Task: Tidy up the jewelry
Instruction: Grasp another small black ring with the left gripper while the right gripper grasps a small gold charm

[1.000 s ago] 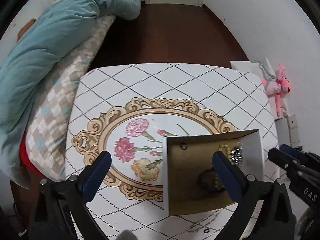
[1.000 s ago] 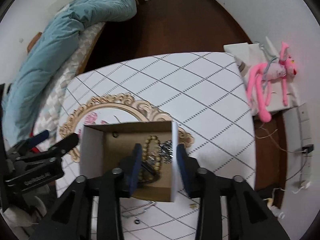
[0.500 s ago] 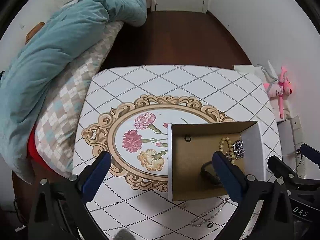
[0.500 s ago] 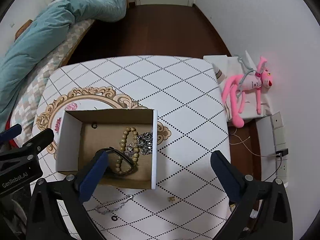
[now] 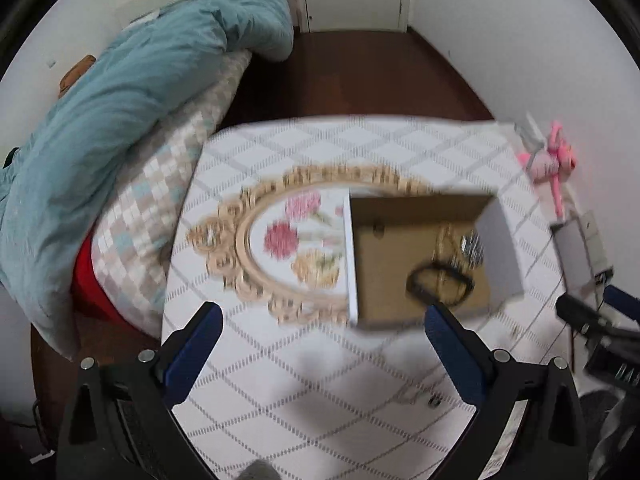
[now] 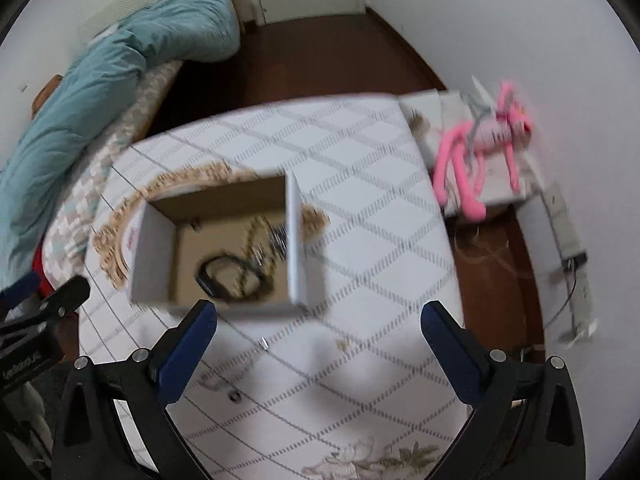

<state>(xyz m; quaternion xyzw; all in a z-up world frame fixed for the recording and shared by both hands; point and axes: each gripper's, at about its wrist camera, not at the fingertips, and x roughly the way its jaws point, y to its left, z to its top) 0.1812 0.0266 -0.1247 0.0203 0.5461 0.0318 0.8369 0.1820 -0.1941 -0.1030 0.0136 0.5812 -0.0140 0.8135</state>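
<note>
Box (image 6: 298,248) on table (image 6: 360,240), watch (image 6: 224,274) and beads (image 6: 256,236) inside | chain (image 6: 216,378) on table at box's 6 o'clock | left gripper (image 5: 320,354) spread wide, empty | right gripper (image 6: 318,350) spread wide, empty

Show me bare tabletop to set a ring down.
Free: the table right of the box, and behind it toward the far edge. Crowded: the strip in front of the box, where a chain and small bits lie.

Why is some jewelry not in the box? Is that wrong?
It looks left out. A thin chain and a small ring lie on the table, outside the box, while the black band and beads sit inside.
</note>
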